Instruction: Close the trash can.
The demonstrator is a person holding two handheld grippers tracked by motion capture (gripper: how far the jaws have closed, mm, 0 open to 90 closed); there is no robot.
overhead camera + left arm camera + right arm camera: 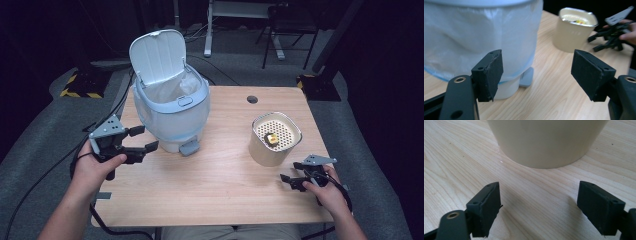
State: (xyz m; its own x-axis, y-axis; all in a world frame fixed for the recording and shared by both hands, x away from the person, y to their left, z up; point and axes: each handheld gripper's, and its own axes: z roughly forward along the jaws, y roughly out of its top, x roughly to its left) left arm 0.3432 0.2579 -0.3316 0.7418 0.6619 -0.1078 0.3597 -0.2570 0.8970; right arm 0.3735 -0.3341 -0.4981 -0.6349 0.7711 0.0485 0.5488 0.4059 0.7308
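Observation:
A pale blue and white pedal bin (170,107) stands at the table's back left, its lid (157,54) raised and a clear liner inside. My left gripper (146,138) hovers open just left of the bin's foot pedal (189,147); in the left gripper view the bin (481,37) rises close ahead of the left gripper (539,75). At the right stands a cream canister (274,142) with a perforated insert that holds a small yellow and black item (272,139). My right gripper (290,171) is open, low by the canister's front right; the canister (546,142) is close before the right gripper (537,207).
The wooden table (215,190) has a round cable hole (252,99) near its back edge. Behind it stand a desk leg (208,30) and a chair (287,30). Stand bases with yellow and black stripes (79,86) sit on the grey floor.

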